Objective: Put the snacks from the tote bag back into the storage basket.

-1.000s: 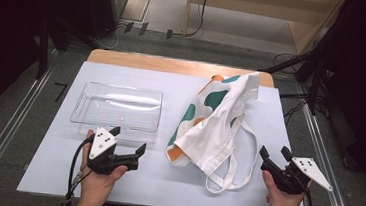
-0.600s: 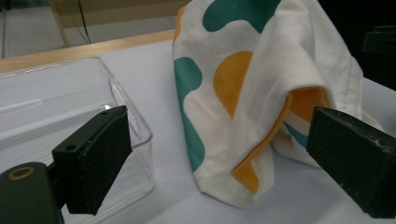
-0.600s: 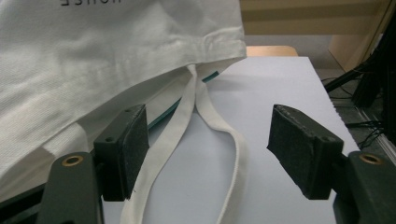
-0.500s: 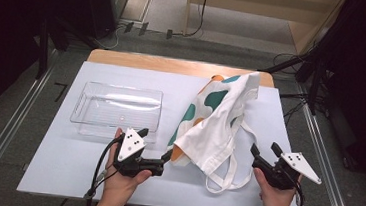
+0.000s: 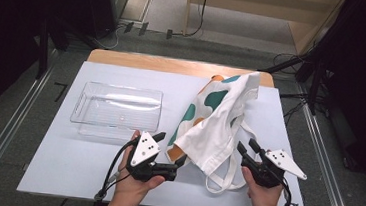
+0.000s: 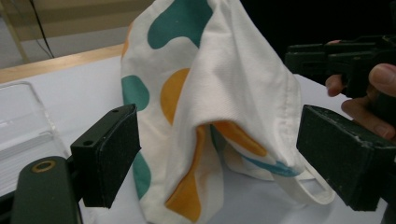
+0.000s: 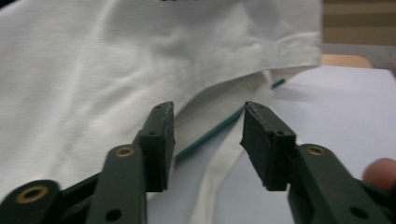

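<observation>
The cloth bag [image 5: 217, 121] lies on the right half of the tabletop [image 5: 65, 168], reaching toward the far edge. The left gripper [image 5: 178, 167] stands at its near end, jaws wide around the fabric, not pressing. The right gripper [image 5: 245, 147] has just been closing; its jaws are narrower, at the bag's strap, gripping nothing.

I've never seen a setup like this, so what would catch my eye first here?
The crumpled white bag with teal and orange blotches, lying right of centre on the table. Two hand-held grippers flank its near end, jaws open: the left gripper at its corner, the right gripper, which has just been closing, by its handles. A clear tray sits left.
</observation>
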A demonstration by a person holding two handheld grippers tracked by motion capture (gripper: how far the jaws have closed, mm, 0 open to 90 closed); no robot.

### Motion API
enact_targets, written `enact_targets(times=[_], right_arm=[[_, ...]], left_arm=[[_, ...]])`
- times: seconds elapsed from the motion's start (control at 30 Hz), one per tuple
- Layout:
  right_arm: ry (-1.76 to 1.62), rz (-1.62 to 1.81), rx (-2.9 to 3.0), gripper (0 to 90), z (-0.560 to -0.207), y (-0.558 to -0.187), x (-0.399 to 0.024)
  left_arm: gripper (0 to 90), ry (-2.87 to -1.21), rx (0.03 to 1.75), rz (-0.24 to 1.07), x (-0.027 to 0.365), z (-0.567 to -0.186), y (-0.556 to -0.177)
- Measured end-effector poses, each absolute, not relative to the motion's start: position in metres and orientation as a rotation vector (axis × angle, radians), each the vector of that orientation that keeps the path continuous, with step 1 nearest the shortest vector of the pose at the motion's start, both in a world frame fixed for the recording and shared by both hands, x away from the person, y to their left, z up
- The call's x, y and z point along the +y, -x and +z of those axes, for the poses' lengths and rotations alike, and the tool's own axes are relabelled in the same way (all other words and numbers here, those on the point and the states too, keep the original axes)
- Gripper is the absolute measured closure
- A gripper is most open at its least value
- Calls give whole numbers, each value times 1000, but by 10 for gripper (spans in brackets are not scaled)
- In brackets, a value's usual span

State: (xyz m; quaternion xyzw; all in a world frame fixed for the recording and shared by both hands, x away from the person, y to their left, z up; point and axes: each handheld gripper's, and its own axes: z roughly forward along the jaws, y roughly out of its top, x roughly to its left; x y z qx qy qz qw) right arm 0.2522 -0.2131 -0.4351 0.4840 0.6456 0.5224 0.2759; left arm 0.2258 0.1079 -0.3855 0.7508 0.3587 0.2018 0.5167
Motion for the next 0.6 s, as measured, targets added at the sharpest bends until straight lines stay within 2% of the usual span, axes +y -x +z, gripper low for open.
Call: enact_targets(times=[0.17, 0.3, 0.33, 0.37, 0.4, 0.47, 0.5, 0.53, 0.57, 0.6], right_arm=[[-1259, 1421, 1791, 730, -438, -251, -202], [-1251, 1442, 1837, 793, -444, -252, -195], [-1251, 1442, 1837, 793, -444, -252, -195], [-1236, 1441, 1854, 804, -445, -253, -193], [-1229, 1446, 1860, 799, -445, -253, -193], [-1210, 1438, 1867, 771, -444, -253, -194], [-1210, 1438, 1867, 771, -444, -253, -194], [-1208, 1430, 1863, 762, -444, -254, -195], [-1226, 1422, 1841, 732, -444, -255, -199], [-1243, 1419, 1826, 720, -444, -256, -203]], left_arm=[[136, -1828, 860, 498, 95, -387, -230], [150, -1896, 998, 538, 82, -397, -248], [197, -1896, 998, 538, 82, -397, -248], [287, -1861, 1034, 608, 82, -401, -250], [363, -1851, 1020, 585, 83, -401, -252], [583, -1865, 995, 554, 83, -401, -255], [663, -1865, 995, 554, 83, -401, -255], [663, -1860, 1002, 545, 84, -401, -256], [809, -1870, 1007, 523, 88, -402, -260], [827, -1873, 1015, 526, 90, -402, -260]])
